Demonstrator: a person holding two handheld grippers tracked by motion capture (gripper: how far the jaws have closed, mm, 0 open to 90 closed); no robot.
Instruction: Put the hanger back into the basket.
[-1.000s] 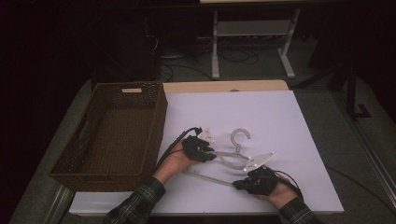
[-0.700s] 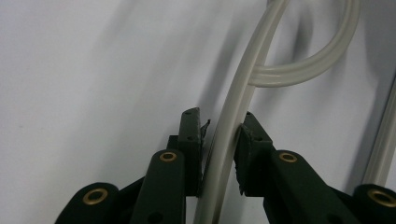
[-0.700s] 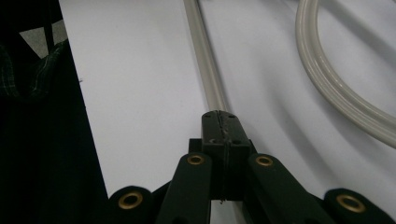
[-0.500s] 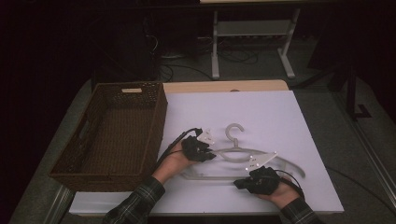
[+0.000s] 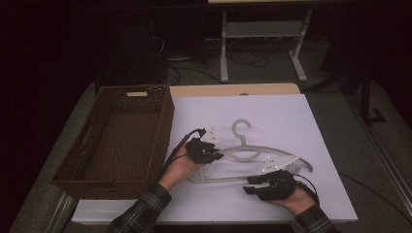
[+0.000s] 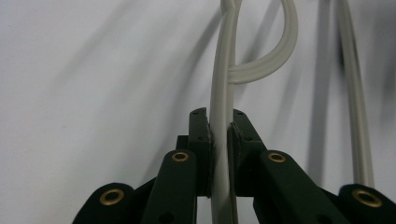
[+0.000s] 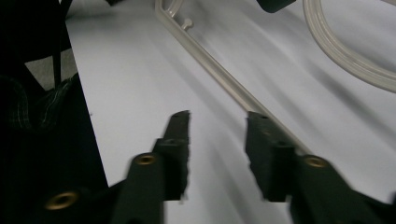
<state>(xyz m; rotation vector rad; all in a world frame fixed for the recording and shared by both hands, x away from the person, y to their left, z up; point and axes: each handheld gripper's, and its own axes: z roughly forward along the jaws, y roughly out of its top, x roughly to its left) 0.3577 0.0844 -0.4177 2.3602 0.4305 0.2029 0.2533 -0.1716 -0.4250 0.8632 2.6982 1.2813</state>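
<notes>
A pale plastic clothes hanger (image 5: 252, 153) lies on the white table cover (image 5: 291, 116), its hook pointing to the far side. My left gripper (image 5: 221, 156) is shut on the hanger's left shoulder. In the left gripper view the pads (image 6: 205, 140) press on the pale bar (image 6: 220, 93) from both sides. My right gripper (image 5: 249, 185) sits low at the front by the hanger's bottom bar (image 5: 218, 178). Its jaws have just been opening, and the right gripper (image 7: 217, 123) stands open with bare table between the fingers. The bottom bar (image 7: 210, 65) runs just past the right-hand finger.
A brown wicker basket (image 5: 167, 121) stands on the table's left side with nothing visible in it. A wooden strip (image 5: 233, 90) edges the far side of the table. Pale stand legs (image 5: 223, 48) and cables lie on the dark floor beyond.
The right gripper's jaws have parted from shut and let go of the hanger's bottom bar. The hanger has settled flatter, its hook shifted left and farther away. The left gripper keeps its hold.
</notes>
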